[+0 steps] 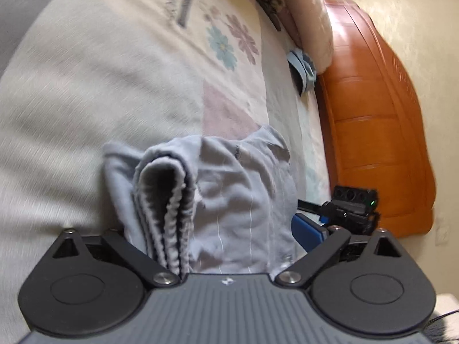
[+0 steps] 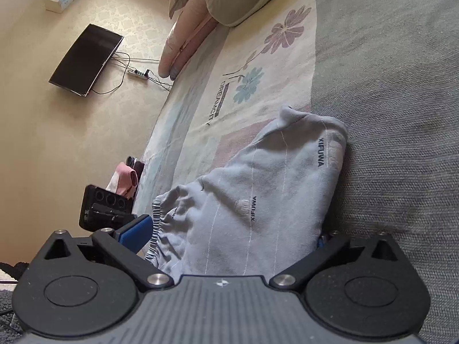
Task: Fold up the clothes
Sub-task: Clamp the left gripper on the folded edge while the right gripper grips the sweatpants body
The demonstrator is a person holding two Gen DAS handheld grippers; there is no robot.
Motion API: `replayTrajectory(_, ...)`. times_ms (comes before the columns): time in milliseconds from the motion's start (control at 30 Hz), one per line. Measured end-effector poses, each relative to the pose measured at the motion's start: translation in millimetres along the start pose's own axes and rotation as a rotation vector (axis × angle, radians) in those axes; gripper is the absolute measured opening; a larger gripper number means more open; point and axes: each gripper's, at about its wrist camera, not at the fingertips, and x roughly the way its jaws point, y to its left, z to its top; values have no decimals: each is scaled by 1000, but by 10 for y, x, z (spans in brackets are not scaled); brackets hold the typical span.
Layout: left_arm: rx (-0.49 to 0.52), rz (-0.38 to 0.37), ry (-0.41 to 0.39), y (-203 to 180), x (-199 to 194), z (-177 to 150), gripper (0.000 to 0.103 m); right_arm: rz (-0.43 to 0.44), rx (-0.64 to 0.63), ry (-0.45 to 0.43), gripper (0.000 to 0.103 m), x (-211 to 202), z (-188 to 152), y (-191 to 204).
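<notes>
A pale grey-blue garment (image 1: 229, 189) printed with "XIFUWA" lies bunched on the bed, its ribbed waistband folded up at the left. My left gripper (image 1: 212, 226) straddles it with jaws spread wide. Only the blue right finger pad (image 1: 308, 229) shows, since cloth hides the left finger. In the right wrist view the same garment (image 2: 258, 189) fills the gap of my right gripper (image 2: 229, 232), which is also spread wide. Its blue left finger (image 2: 137, 226) sits beside the elastic waistband, and the right finger is almost hidden. Each gripper shows in the other's view, close alongside.
The bed sheet (image 2: 258, 66) has a flower print and a grey blanket (image 2: 401, 114) beside it. Pillows (image 2: 229, 0) lie at the head. An orange wooden headboard (image 1: 373, 114) stands to the right. A black screen (image 2: 86, 60), cables and pink clothes (image 2: 126, 180) lie on the floor.
</notes>
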Motion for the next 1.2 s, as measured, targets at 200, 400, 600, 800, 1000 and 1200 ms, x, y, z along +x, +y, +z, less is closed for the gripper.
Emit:
replayTrajectory(200,-89,12,0,165,-46,-100,64,-10,-31,-12,103,5,-52,35)
replayTrajectory(400,-135,2,5,405,-51,-140,23,-11,-39,-18,103,3,-61,35)
replayTrajectory(600,-113,0,-14,390,-69,-188,23,-46,-9,-20,103,26,-54,89)
replayTrajectory(800,-92,-12,0,433,-113,-194,23,-54,-30,35,103,196,105,138)
replayTrajectory(1000,-60,-30,8,441,-140,-188,23,-77,33,1,49,-23,-5,-74)
replayTrajectory(1200,-46,-30,30,428,-145,-141,23,-148,105,-36,6,-58,-77,-154)
